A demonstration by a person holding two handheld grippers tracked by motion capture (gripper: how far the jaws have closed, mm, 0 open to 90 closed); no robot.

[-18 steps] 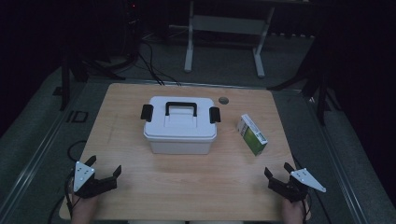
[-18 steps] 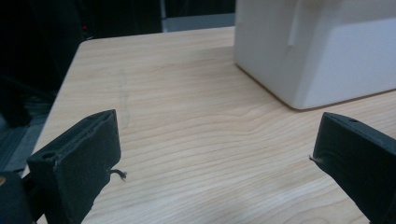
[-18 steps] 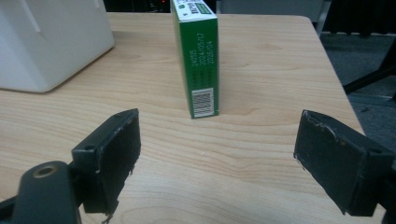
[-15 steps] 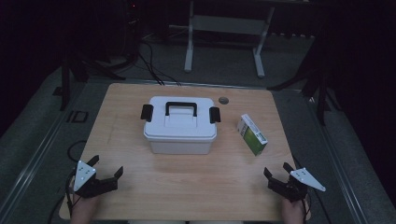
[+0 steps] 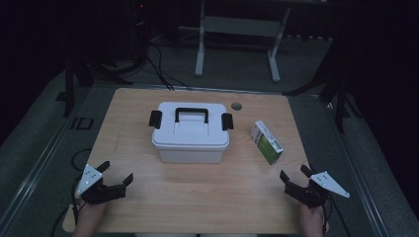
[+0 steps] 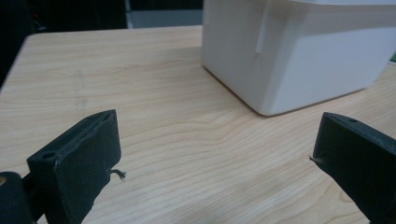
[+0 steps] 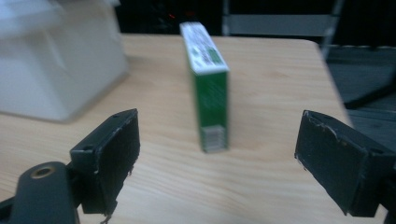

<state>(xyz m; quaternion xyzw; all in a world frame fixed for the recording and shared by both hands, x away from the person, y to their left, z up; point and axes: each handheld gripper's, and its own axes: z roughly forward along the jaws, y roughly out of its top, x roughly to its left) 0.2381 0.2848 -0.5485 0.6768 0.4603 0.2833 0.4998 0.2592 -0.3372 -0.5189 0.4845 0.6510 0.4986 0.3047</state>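
My left gripper point(image 5: 117, 174) and right gripper point(image 5: 292, 175) sit near the table's point(image 5: 133, 106) front corners, jaws apart and empty; the white storage box point(image 5: 190, 138) stands mid-table, the green carton point(image 5: 266, 142) just beside it.

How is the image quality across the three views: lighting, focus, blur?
High view: the table is lit, its surroundings nearly black. Left gripper view: the white box and wood grain are sharp, no glare. Right gripper view: the green carton is slightly soft, the white box at left blurred and washed out.
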